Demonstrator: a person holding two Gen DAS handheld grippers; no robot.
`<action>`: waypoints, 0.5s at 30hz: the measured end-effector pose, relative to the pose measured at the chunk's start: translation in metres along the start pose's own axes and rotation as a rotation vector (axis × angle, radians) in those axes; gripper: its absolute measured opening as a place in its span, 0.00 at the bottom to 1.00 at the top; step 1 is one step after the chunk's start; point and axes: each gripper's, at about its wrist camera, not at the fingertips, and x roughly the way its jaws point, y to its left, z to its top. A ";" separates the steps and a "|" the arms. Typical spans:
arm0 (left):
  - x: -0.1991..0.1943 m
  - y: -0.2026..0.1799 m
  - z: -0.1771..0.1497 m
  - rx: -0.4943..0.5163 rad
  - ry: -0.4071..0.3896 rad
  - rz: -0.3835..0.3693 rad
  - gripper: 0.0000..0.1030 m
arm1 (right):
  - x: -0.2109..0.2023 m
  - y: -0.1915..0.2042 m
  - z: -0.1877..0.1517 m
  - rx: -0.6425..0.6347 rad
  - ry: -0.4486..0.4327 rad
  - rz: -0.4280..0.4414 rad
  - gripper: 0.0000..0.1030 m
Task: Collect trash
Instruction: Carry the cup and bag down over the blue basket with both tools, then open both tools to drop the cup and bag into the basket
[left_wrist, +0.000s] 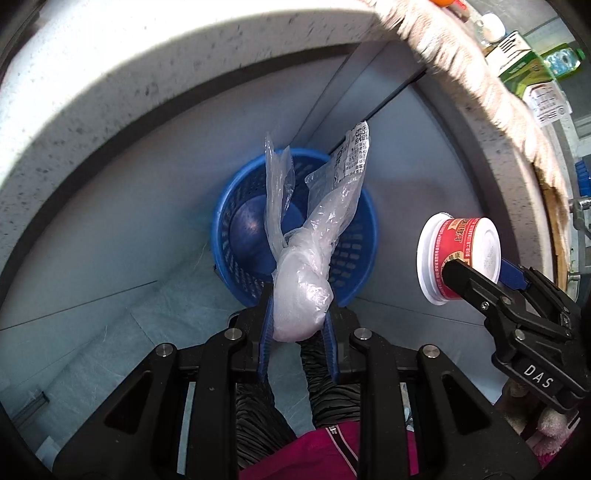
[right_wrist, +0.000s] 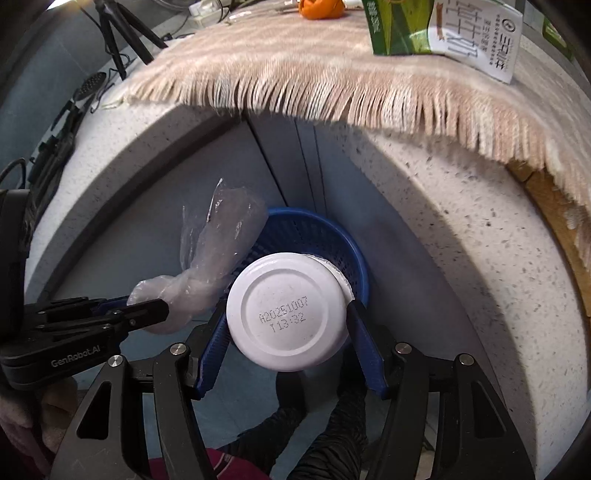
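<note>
Blue basket (left_wrist: 295, 236) sits on the floor at twelve o'clock of both grippers; left gripper (left_wrist: 299, 314) jaws clamp a plastic bag (left_wrist: 301, 295), right gripper (right_wrist: 288, 325) jaws clamp a cup (right_wrist: 286, 317).

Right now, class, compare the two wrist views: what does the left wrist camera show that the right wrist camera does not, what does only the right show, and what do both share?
Only the left wrist view shows the red printed label on the white plastic cup's side and the printed sticker on the crumpled clear plastic bag.

Only the right wrist view shows the date code stamped on the cup's base, a black tripod and an orange object.

Both show the blue mesh basket, the fringed beige cloth, the left gripper clamping the bag and the right gripper clamping the cup.
</note>
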 end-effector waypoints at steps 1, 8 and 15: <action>0.003 0.001 0.001 -0.002 0.007 0.003 0.22 | 0.003 0.000 0.000 -0.003 0.004 -0.003 0.60; 0.023 -0.001 0.011 -0.007 0.034 0.029 0.22 | 0.021 -0.003 0.001 -0.003 0.029 -0.018 0.60; 0.022 -0.007 0.013 0.007 0.028 0.052 0.22 | 0.027 -0.003 0.005 -0.006 0.025 -0.033 0.60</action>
